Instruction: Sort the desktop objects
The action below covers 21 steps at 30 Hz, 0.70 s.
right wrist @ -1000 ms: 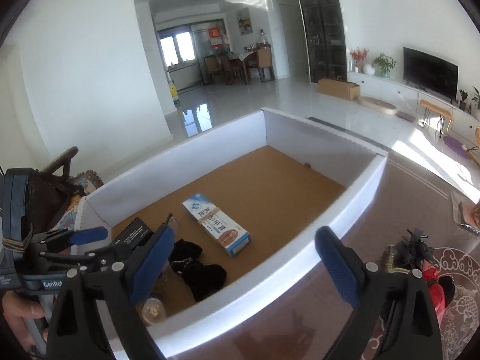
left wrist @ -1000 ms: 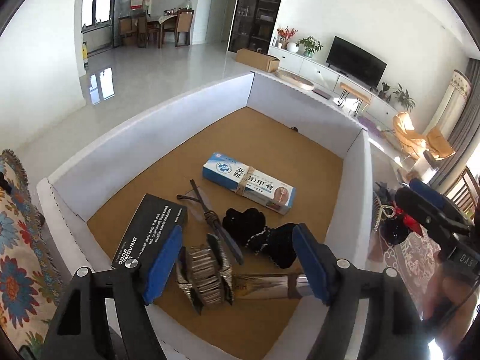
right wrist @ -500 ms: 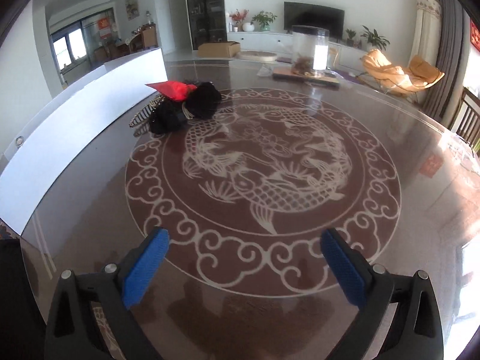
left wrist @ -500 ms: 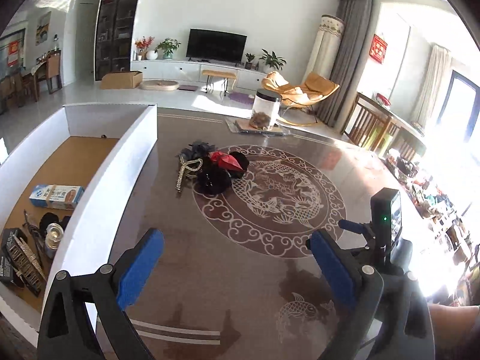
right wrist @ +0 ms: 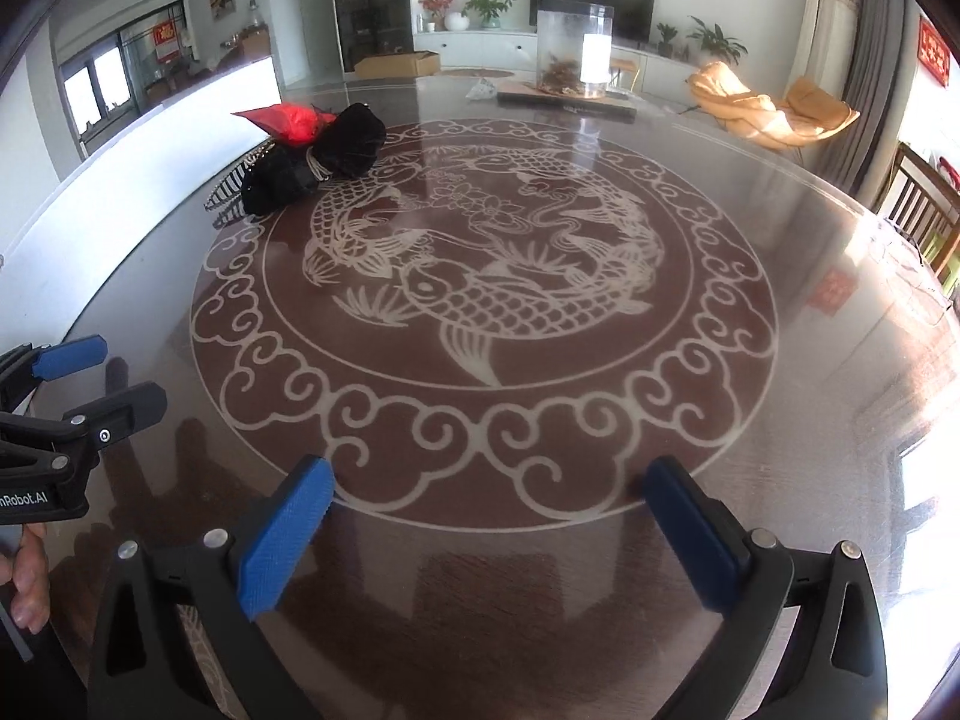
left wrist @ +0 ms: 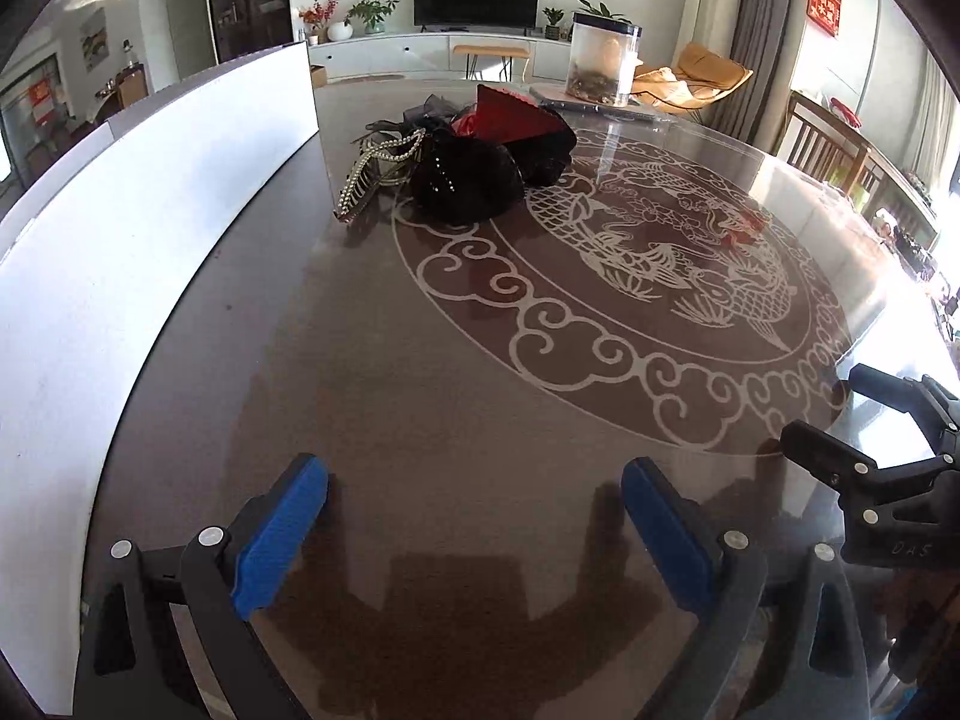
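A pile of small things lies on the round glass table: black fabric pieces (left wrist: 465, 183), a red piece (left wrist: 510, 117) and a pearl hair comb (left wrist: 366, 180). The same pile shows in the right wrist view (right wrist: 312, 159). My left gripper (left wrist: 474, 516) is open and empty, low over the table near its front edge, well short of the pile. My right gripper (right wrist: 486, 522) is open and empty, also near the front edge, to the right of the left one. The white sorting box (left wrist: 150, 180) stands along the left; its inside is hidden.
A clear container (right wrist: 573, 48) on a flat dark board stands at the table's far side. The table (right wrist: 780, 420) bears a carp and cloud pattern. Chairs stand beyond its right edge. Each gripper shows at the edge of the other's view.
Both grippers have swung away from the box, where the left one hovered over the things inside, and come down low over the table, facing the pile. Both stay open.
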Each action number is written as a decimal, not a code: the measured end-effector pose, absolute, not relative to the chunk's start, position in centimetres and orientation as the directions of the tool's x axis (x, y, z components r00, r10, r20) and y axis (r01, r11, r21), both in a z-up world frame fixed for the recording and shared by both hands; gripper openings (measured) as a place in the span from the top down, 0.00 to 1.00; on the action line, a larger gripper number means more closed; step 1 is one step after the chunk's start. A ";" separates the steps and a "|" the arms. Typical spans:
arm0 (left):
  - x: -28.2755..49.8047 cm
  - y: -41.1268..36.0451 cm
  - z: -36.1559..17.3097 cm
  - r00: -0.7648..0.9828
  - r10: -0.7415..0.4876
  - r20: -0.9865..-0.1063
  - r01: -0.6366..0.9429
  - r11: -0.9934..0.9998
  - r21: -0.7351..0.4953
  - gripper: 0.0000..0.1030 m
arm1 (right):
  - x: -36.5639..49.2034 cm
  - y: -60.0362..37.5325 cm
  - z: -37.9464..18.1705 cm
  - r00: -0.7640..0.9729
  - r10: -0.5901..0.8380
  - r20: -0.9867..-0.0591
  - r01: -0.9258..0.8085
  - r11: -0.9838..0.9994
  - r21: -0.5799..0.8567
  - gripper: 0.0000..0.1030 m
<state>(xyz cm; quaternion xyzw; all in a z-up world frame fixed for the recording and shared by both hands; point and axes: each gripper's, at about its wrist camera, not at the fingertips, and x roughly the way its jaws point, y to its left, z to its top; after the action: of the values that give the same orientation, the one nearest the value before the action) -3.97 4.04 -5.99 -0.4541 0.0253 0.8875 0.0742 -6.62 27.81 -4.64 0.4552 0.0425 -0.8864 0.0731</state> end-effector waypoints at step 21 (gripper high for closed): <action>-3.7 1.7 -6.2 -0.578 0.049 -0.814 -0.054 -0.998 -0.021 0.00 | -8.3 26.7 -4.8 -0.572 -0.101 -0.814 0.186 -0.983 -0.009 0.00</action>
<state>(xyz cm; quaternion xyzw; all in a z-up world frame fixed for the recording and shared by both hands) -3.74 1.69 -6.21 -0.4583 0.0028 0.8883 0.0289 -8.31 26.66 -4.77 0.4557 0.0465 -0.8852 0.0810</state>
